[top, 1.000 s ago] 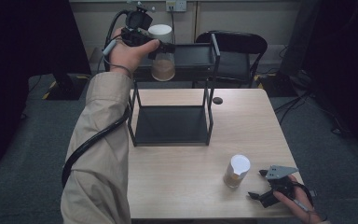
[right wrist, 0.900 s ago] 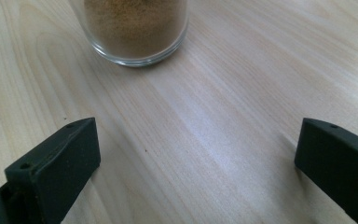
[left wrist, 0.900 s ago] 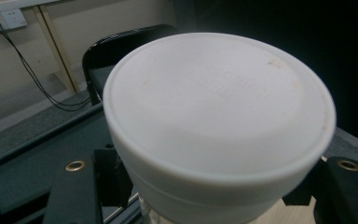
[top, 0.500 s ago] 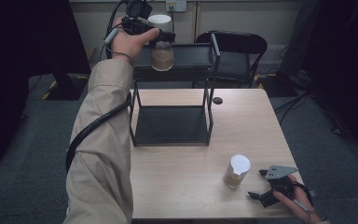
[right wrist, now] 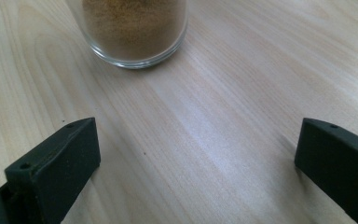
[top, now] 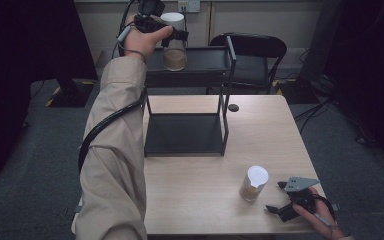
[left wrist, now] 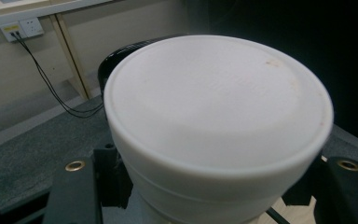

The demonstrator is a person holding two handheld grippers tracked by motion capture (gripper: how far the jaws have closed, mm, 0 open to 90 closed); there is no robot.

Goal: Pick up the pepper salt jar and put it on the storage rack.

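A glass jar (top: pixel 174 56) of brown powder with a white lid (left wrist: pixel 214 107) is held over the top shelf (top: pixel 205 59) of a black rack (top: pixel 225 85). My left gripper (top: pixel 173 32) is shut on it just under the lid. Whether its base touches the shelf I cannot tell. A second, similar jar (top: pixel 254 183) stands on the wooden table (top: pixel 200 200) near the front right. My right gripper (top: pixel 281 198) rests low beside it, open, with bare wood between its jaws and the jar's base (right wrist: pixel 135 32) just ahead.
The rack's lower shelf (top: pixel 185 134) sits on the table's far half. A small dark disc (top: pixel 233 107) lies right of the rack. A black chair (top: pixel 260 50) stands behind the table. A black cable (top: pixel 105 127) trails along the left sleeve.
The left hand has carried the jar a little farther back over the top shelf. The right gripper and the second jar have kept still.
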